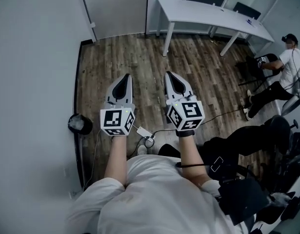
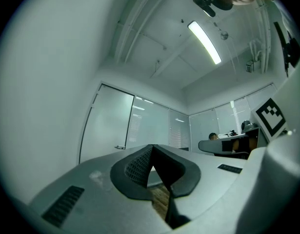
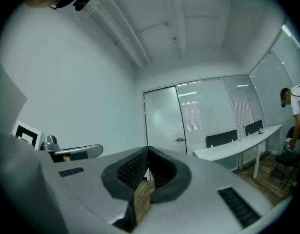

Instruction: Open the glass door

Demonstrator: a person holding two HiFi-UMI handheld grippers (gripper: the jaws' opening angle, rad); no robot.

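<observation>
The frosted glass door point(image 1: 115, 9) stands shut in the far wall, with a small metal handle point(image 1: 92, 25) at its left edge. It also shows as the glass door point(image 2: 108, 126) with its handle point(image 2: 120, 147) in the left gripper view, and as the door point(image 3: 164, 121) with its handle point(image 3: 179, 140) in the right gripper view. My left gripper point(image 1: 124, 77) and right gripper point(image 1: 170, 75) are held side by side over the wooden floor, well short of the door and pointing toward it. Both are shut with nothing between their jaws, as the left gripper point(image 2: 152, 146) and right gripper point(image 3: 148, 149) show close up.
A long white table point(image 1: 213, 18) with dark chairs stands at the back right. A seated person point(image 1: 286, 67) is at the far right. A black bin point(image 1: 80, 124) sits by the left wall, and a white adapter with a cable point(image 1: 145, 133) lies on the floor near my feet.
</observation>
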